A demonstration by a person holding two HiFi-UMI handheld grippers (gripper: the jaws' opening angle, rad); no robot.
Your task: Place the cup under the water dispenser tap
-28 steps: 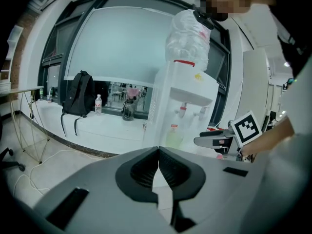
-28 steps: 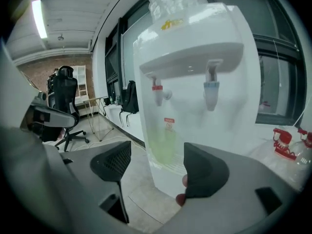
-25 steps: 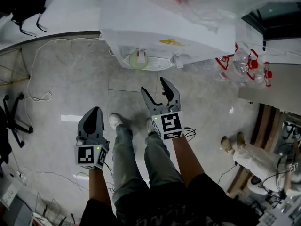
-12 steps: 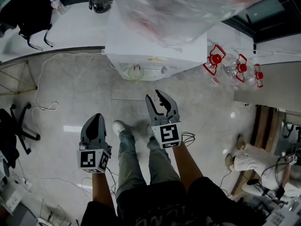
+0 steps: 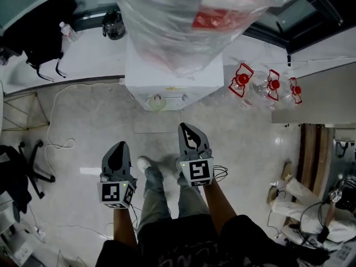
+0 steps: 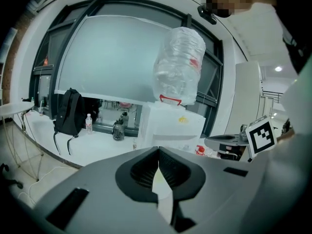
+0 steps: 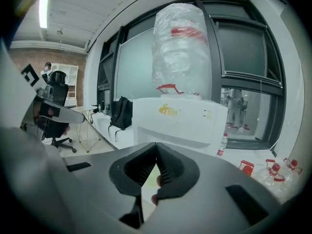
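Note:
A pale green cup stands on the drip tray of the white water dispenser, under its left tap. A plastic-wrapped bottle sits on top of the dispenser. My right gripper hangs in the air in front of the dispenser, shut and empty, well short of the cup. My left gripper floats further left and nearer me, jaws together, holding nothing. In the left gripper view the jaws meet before the dispenser. In the right gripper view the tips touch below the dispenser.
Empty water bottles with red caps lie on the floor right of the dispenser. A black backpack and a dark jug rest on the white ledge at the left. An office chair and a white cable are on the left floor. A person sits at the right.
The right gripper's jaws have gone from wide open to shut with nothing in them. Both grippers have risen and drawn back from the dispenser. The cup has stayed on the tray.

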